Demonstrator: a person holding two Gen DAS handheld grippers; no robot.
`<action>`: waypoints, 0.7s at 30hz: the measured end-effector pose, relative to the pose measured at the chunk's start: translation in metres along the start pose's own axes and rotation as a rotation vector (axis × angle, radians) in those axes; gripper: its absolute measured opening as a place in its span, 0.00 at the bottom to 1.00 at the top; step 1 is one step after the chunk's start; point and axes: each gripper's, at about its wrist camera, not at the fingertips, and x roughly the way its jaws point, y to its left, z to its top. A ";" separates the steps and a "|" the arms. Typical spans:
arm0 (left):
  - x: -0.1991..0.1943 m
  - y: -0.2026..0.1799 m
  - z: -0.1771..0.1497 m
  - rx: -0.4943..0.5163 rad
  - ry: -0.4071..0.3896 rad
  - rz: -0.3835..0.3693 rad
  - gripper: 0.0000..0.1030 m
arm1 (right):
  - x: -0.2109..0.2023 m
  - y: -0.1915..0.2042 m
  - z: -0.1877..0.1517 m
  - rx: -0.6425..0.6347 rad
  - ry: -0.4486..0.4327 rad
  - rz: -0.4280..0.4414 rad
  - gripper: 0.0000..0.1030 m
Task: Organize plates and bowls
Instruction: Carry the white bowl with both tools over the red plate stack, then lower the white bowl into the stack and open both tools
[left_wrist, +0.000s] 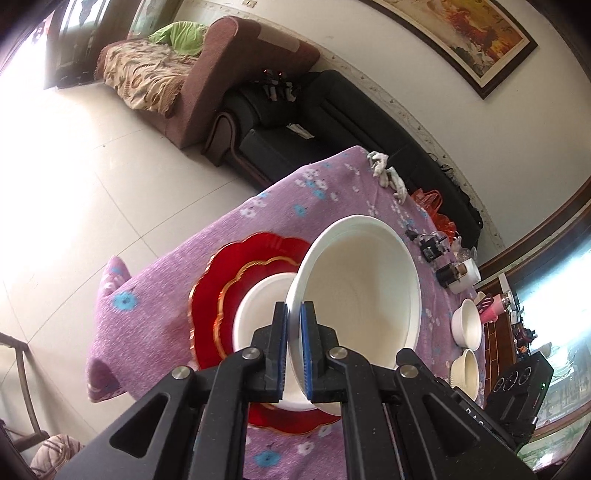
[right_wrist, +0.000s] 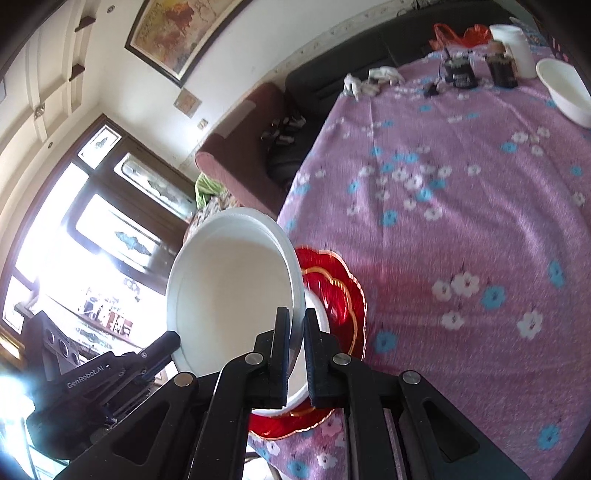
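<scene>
Each camera sits close behind its own gripper, tilted, looking along the fingers over the purple tablecloth (left_wrist: 155, 317) toward the far sofa (left_wrist: 280, 125). Both views share the white bowl (left_wrist: 362, 288), red plate (right_wrist: 340, 291), and wall painting (right_wrist: 177, 33).

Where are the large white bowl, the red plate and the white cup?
large white bowl (left_wrist: 369, 291), left wrist view, inner wall.
red plate (left_wrist: 214, 291), left wrist view, scalloped rim.
white cup (right_wrist: 515, 48), right wrist view, side wall.

A large white plastic bowl (left_wrist: 364, 291) hangs tilted between both tongs above a smaller white bowl (left_wrist: 258, 317) resting on stacked red scalloped glass plates (left_wrist: 221, 280) on the purple floral-clothed table (right_wrist: 461, 206), two small white bowls (left_wrist: 468, 326) well apart beyond.
</scene>
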 end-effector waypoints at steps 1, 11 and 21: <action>0.001 0.003 -0.001 -0.002 0.008 0.003 0.06 | 0.003 0.000 -0.003 0.000 0.010 -0.002 0.08; 0.013 0.024 -0.005 -0.036 0.068 0.009 0.06 | 0.026 -0.009 -0.011 0.025 0.080 -0.012 0.08; 0.012 0.031 -0.003 -0.042 0.085 0.010 0.07 | 0.029 -0.008 -0.011 0.024 0.089 -0.009 0.08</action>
